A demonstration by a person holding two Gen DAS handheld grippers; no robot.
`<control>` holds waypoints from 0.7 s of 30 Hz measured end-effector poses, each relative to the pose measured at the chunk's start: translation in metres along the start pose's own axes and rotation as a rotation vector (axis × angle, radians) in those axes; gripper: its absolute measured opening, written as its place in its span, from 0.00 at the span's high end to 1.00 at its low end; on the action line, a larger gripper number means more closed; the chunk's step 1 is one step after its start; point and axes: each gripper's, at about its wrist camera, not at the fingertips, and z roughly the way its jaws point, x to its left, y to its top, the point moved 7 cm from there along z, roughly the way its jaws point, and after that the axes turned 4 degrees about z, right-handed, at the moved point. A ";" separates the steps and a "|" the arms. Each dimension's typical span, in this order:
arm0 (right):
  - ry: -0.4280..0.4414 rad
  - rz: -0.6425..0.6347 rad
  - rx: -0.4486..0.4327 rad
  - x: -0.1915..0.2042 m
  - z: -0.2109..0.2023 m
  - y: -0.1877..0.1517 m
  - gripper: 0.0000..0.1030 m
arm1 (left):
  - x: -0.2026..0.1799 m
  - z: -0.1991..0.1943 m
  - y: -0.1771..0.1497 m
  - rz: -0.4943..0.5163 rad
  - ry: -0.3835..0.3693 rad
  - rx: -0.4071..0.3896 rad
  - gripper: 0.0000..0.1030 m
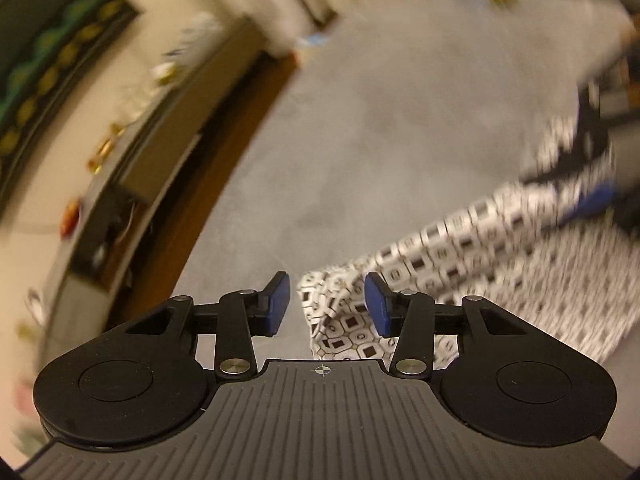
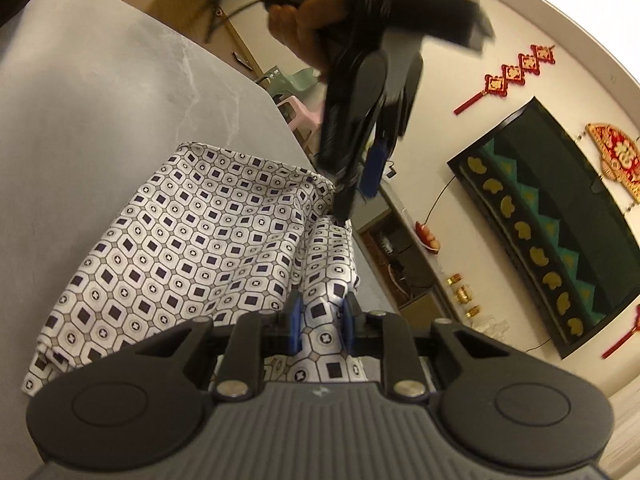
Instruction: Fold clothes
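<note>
A white garment [image 2: 192, 236] with a dark square-and-octagon print lies on the grey table [image 2: 100, 92], partly lifted. My right gripper [image 2: 320, 322] is shut on a fold of the garment at its near edge. My left gripper [image 1: 327, 304] is open, its blue pads [image 1: 280, 300] apart, just above a corner of the garment [image 1: 348, 320]. In the right wrist view the left gripper [image 2: 360, 184] hangs over the garment's far corner, blurred. In the left wrist view the right gripper [image 1: 576, 184] shows blurred at the garment's other end.
The table's edge [image 1: 224, 184] runs along the left of the left wrist view, with a low shelf unit [image 1: 132, 184] and a wall beyond. A dark wall panel [image 2: 552, 232] and red decorations [image 2: 516, 76] hang on the wall. A pink stool [image 2: 298, 114] stands past the table.
</note>
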 end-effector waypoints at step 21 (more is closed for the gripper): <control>-0.070 -0.111 -0.027 0.001 0.001 -0.004 0.82 | 0.131 0.046 -0.128 -1.367 -0.222 0.078 1.00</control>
